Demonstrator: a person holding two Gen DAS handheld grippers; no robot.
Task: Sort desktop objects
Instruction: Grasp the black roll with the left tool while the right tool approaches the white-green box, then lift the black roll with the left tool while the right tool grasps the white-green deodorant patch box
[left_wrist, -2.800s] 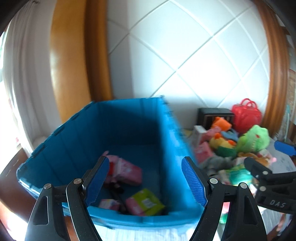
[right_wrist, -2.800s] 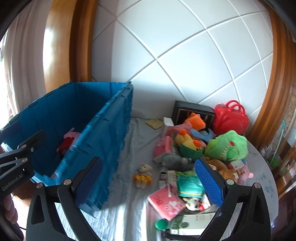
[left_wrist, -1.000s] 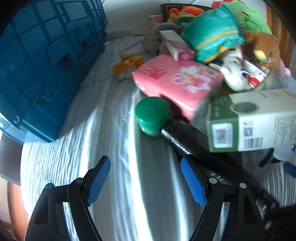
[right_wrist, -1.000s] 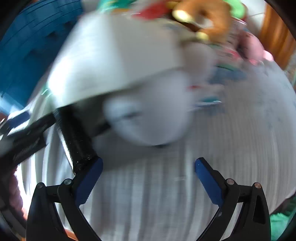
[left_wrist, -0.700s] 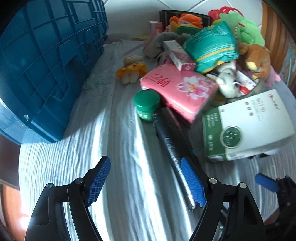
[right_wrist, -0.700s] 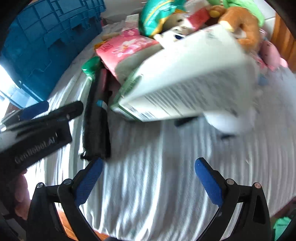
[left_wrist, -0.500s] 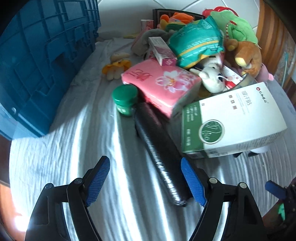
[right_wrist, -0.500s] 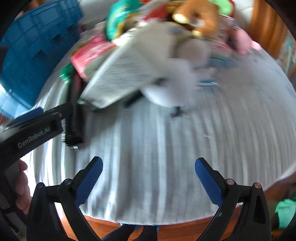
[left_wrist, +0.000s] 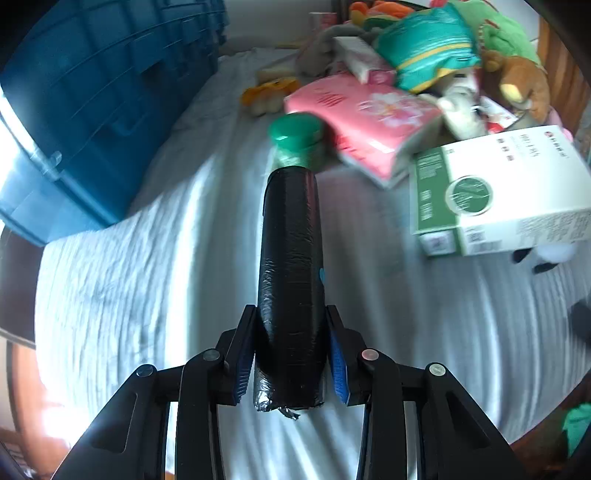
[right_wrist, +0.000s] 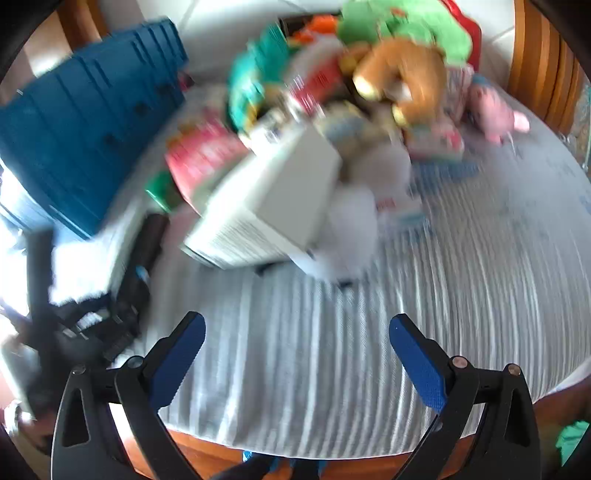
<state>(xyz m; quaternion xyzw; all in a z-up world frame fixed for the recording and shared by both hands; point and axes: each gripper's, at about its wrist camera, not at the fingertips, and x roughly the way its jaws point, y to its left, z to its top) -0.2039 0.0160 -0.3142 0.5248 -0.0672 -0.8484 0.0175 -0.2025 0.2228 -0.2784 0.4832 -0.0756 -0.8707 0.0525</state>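
Note:
A black plastic roll (left_wrist: 291, 280) lies lengthwise on the striped cloth, and my left gripper (left_wrist: 291, 354) is shut on its near end, blue pads pressed against both sides. Its far end touches a green-capped jar (left_wrist: 297, 138). In the blurred right wrist view the same black roll (right_wrist: 147, 240) shows at the left with the left gripper (right_wrist: 110, 325) on it. My right gripper (right_wrist: 295, 350) hangs open over bare cloth with nothing between its fingers. The blue crate (left_wrist: 92, 110) stands at the left.
A white and green box (left_wrist: 498, 195), a pink tissue pack (left_wrist: 365, 110), a teal pack (left_wrist: 424, 48) and several plush toys (right_wrist: 402, 74) are piled at the back right. The cloth's near edge (right_wrist: 332, 454) drops off over a wooden rim.
My left gripper moved up to the black roll and closed on its near end. The right gripper rose and pulled back from the white box, still open.

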